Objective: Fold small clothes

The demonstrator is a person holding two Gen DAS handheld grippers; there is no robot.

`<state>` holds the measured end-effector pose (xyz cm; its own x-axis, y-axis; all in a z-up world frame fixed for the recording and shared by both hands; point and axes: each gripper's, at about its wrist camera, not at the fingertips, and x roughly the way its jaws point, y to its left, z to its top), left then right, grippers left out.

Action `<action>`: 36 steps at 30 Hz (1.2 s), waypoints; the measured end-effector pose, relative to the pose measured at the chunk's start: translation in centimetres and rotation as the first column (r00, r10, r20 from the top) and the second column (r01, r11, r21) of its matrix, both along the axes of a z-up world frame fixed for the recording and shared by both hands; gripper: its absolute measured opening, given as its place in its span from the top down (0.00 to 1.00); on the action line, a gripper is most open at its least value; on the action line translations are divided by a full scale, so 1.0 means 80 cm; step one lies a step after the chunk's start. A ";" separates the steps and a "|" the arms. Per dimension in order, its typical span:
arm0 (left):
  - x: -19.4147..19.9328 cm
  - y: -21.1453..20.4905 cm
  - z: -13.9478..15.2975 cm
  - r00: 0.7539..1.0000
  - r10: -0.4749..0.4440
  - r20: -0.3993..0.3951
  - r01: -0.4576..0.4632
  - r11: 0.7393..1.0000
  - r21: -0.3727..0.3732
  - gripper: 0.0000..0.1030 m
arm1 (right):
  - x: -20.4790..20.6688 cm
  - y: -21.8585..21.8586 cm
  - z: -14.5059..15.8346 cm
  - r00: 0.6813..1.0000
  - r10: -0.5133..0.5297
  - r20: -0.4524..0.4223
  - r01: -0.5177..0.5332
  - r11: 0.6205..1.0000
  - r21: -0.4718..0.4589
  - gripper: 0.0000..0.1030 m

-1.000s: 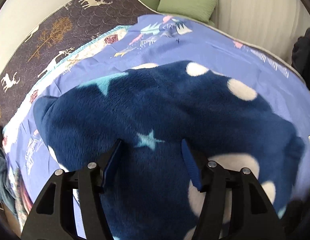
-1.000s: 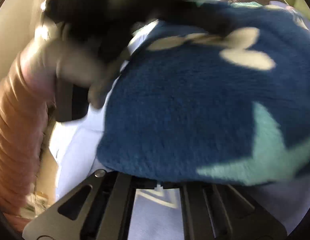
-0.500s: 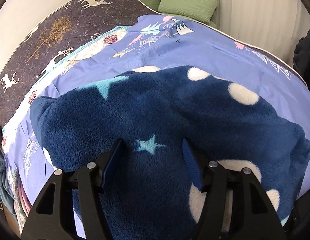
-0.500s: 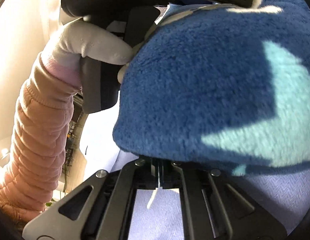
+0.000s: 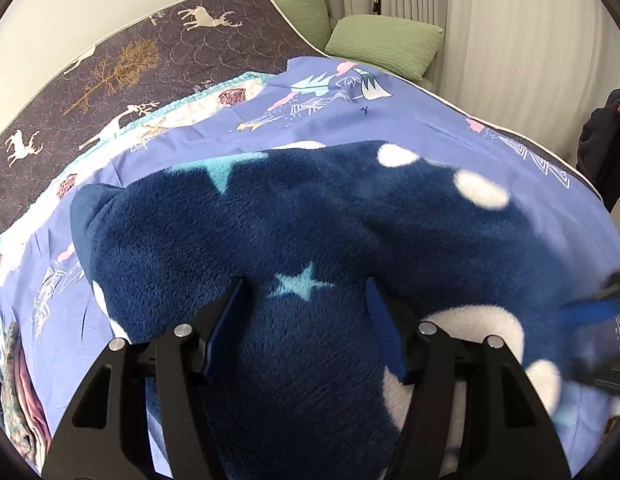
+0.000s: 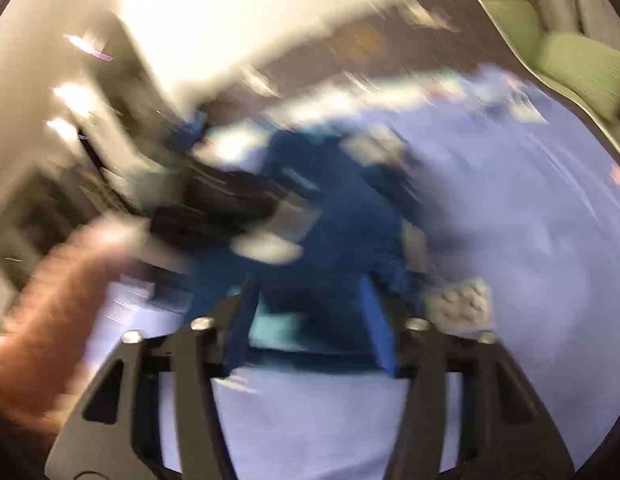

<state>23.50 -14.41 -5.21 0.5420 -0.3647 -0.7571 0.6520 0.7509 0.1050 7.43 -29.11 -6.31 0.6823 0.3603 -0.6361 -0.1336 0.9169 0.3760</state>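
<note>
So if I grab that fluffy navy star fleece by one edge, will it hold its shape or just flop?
The navy fleece would probably flop: it drapes in soft folds over the blue sheet. Its thick pile suggests that it is bulky but fairly light. It likely won't slip between the left gripper pads, since the plush surface should catch.

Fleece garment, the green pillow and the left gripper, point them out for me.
fleece garment (image 5: 294, 216), left wrist view, dark blue pile above the small star.
green pillow (image 5: 383, 42), left wrist view, middle of its top face.
left gripper (image 5: 306, 308), left wrist view, gap between fingertips.
</note>
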 end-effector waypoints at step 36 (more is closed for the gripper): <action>0.111 0.095 0.051 0.974 0.226 0.017 -0.216 0.946 -0.242 0.54 | 0.070 0.053 0.111 0.986 0.098 0.137 -0.075 0.983 -0.167 0.53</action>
<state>32.34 -6.79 -1.15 0.6602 -0.3980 -0.6370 0.4657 0.8823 -0.0686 13.07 -24.87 2.59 0.7415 0.3231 -0.5881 -0.2569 0.9463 0.1961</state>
